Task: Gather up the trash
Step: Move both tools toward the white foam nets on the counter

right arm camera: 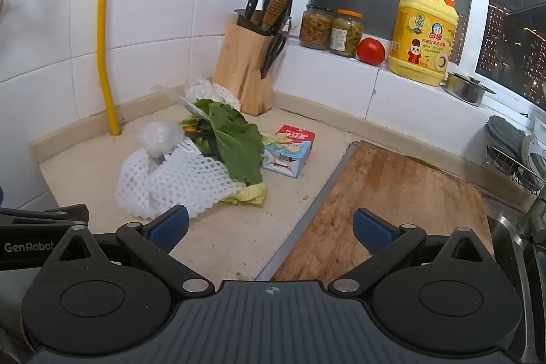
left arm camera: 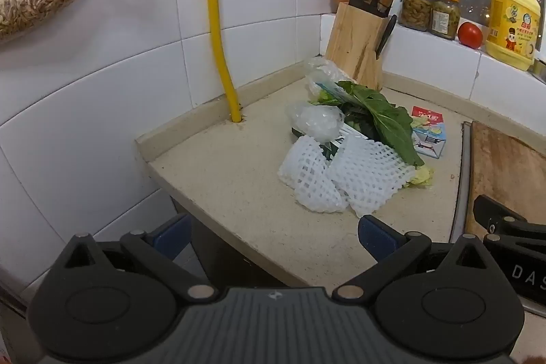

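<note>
Both your claws are spread wide with nothing between the blue pads: the left claw (left arm camera: 274, 236) hangs over the near edge of the surface (left arm camera: 239, 179), the right claw (right arm camera: 270, 227) over the seam where the wooden cutting board (right arm camera: 392, 193) meets the speckled top.

The trash sits in one heap toward the back left corner of the surface, just ahead of you. Nearest the front edge lie the white foam fruit nets (left arm camera: 338, 174), two of them side by side and touching. A big green leaf (left arm camera: 382, 118) is draped over the nets, with a pale cabbage scrap (right arm camera: 249, 193) poking out beneath. A crumpled clear plastic wrap (left arm camera: 315, 120) rests on the heap's left side, and more crinkled plastic (left arm camera: 319, 70) lies behind, up against the wooden knife block (left arm camera: 358, 46) in the corner. A small red and blue carton (right arm camera: 290, 150) lies flat just beside the leaf, between the heap and the cutting board.

A yellow pipe (left arm camera: 218, 33) meets the surface at the back edge, left of the heap.
</note>
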The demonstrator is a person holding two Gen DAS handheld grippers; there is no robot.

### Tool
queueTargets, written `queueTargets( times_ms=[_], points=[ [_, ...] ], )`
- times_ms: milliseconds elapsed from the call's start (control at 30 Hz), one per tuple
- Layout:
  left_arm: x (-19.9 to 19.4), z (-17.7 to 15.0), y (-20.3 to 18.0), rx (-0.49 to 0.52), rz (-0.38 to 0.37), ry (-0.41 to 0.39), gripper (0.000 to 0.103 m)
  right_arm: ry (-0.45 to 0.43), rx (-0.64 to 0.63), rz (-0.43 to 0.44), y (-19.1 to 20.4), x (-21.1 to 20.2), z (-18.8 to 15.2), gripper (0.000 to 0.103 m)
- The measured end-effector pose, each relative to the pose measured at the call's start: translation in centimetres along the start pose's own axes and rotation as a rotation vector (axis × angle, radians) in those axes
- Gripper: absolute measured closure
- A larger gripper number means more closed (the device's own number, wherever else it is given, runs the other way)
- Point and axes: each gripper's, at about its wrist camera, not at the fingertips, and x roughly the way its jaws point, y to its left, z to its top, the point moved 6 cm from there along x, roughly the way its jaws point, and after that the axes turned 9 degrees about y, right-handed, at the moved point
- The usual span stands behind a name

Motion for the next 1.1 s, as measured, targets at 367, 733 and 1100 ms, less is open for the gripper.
queueTargets(
  times_ms=[367, 733, 1100],
  points=[
    [-1.2, -0.9, 0.5, -0.035, -0.034, -0.011, 0.003, -0.005, -0.004, 0.0, 0.0, -1.0, -0.3, 0.0],
    [-1.5, -1.9, 2.5, -0.111, -0.055, 0.007, 0.004, -0.01, -0.013, 0.035, 1.1, -1.9, -0.7, 0.0],
    [-1.6, -2.6, 3.9, -0.136, -0.057, 0.006, 0.004, -0.021, -0.038, 0.052, 2.3, -2.1, -0.5, 0.0]
  ],
)
